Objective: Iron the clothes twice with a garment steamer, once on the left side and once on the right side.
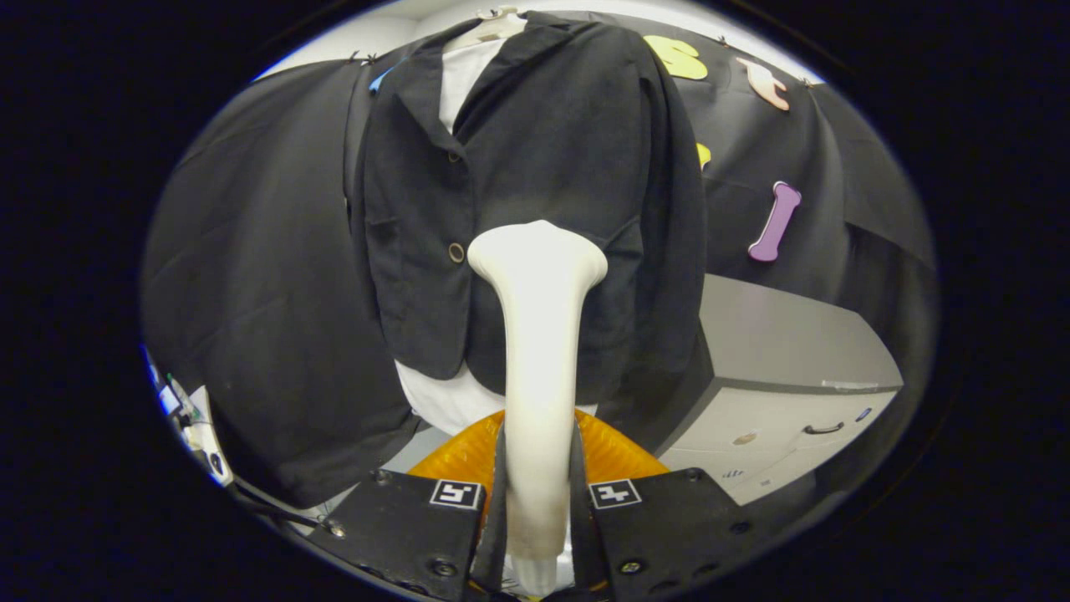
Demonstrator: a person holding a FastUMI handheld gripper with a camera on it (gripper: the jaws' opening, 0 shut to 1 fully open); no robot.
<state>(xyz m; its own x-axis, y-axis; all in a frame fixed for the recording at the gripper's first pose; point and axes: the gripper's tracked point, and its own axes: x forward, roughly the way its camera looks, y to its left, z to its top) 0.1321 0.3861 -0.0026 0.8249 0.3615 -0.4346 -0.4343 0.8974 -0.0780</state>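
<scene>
gripper (539,510): both fingers pinching the steamer handle
steamer (539,334): upright, head at jacket's lower front
jacket (535,167): hanging, buttoned, directly ahead

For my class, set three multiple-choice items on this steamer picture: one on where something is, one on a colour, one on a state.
1. Where is the head of the white garment steamer?
A. Against the front of the black jacket
B. On top of the grey cabinet
C. Lying on the floor

2. What colour is the ribbed thing just beyond the fingers, behind the steamer's handle?
A. Green
B. Orange
C. Blue

3. What state is the gripper in?
A. Open, holding nothing
B. Shut on the jacket's hem
C. Shut on the steamer's handle

Answers:
1 A, the flared head sits in front of the jacket, beside its lower button.
2 B, it shows bright orange either side of the handle.
3 C, both fingers press on the handle from either side.
</scene>
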